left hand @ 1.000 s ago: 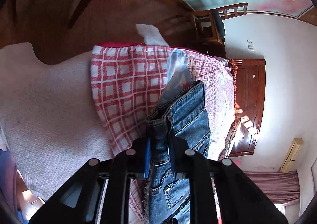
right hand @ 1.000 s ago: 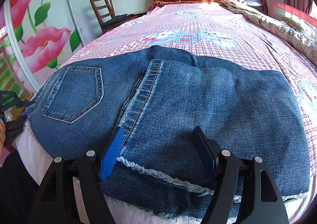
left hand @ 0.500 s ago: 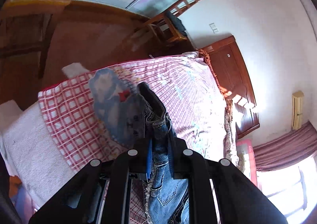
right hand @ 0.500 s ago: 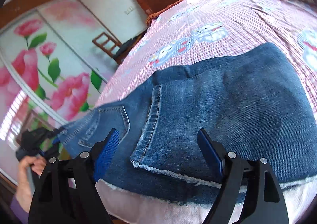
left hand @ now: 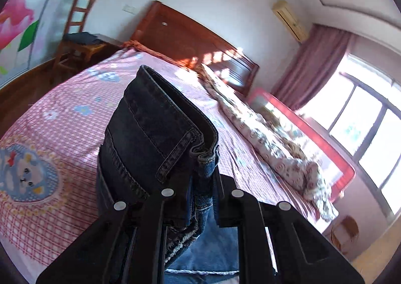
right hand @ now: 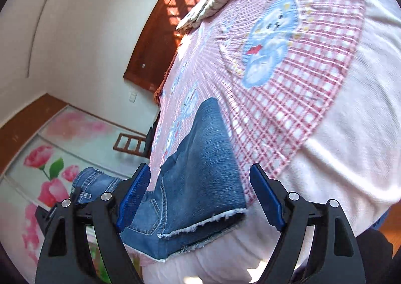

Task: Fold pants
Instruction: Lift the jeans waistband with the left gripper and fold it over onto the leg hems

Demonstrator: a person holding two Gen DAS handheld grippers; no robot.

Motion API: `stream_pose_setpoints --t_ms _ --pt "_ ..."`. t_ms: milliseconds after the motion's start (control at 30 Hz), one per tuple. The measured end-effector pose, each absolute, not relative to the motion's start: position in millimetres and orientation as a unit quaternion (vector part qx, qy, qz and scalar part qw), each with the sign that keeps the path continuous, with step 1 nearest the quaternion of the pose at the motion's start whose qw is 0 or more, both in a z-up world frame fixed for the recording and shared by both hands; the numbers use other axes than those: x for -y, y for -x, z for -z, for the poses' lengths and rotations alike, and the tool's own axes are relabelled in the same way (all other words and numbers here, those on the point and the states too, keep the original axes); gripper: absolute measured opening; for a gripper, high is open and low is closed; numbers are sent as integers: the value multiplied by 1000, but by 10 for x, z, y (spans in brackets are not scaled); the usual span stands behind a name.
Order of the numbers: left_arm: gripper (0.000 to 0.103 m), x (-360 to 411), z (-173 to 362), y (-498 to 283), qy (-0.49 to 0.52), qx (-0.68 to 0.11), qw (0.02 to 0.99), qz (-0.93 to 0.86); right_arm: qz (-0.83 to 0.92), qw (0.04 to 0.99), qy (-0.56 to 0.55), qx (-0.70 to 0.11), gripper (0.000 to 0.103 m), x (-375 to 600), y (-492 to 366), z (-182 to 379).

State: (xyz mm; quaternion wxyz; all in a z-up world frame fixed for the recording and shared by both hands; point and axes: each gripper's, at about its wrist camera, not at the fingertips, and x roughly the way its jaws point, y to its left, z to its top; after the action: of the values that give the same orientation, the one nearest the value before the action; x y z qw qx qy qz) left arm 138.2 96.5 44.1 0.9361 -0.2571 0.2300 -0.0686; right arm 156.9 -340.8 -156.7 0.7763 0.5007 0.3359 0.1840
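Observation:
The blue jeans [left hand: 155,133] lie on the pink checked bed [left hand: 62,121]. My left gripper [left hand: 203,183] is shut on their waistband and holds that end up off the bed, with a belt loop just ahead of the pads. In the right wrist view the frayed leg hem [right hand: 200,226] lies at the bed's edge between the blue pads [right hand: 132,196] of my right gripper [right hand: 200,171]. That gripper stands wide open and its pads do not press on the denim. The raised waist end [right hand: 95,183] shows at the left.
A wooden headboard [left hand: 180,40] closes the far end of the bed. A rolled floral quilt [left hand: 263,138] and a red rail [left hand: 313,131] run along its window side. A wooden chair [left hand: 75,40] with dark clothes stands by the flowered wardrobe doors [right hand: 50,158].
My left gripper has risen and rolled, lifting the waistband off the bed. My right gripper has rolled and swung sideways along the hem, with its jaws a little wider.

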Motion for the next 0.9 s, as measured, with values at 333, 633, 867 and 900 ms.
stream_pose_setpoints --t_ms 333,633,867,900 --pt "11 375 100 -1662 136 -328 918 176 -138 714 -635 -258 81 3744 -1311 1962" --pt "15 975 687 -1746 52 -394 901 177 -151 724 -617 -270 81 3697 -1328 1937" --pt "85 813 553 -1633 86 -411 888 189 -144 735 -602 -277 81 3689 -1354 1851" --pt "84 724 491 -1543 97 -397 892 194 -143 737 -599 -279 81 3671 -1389 1833"
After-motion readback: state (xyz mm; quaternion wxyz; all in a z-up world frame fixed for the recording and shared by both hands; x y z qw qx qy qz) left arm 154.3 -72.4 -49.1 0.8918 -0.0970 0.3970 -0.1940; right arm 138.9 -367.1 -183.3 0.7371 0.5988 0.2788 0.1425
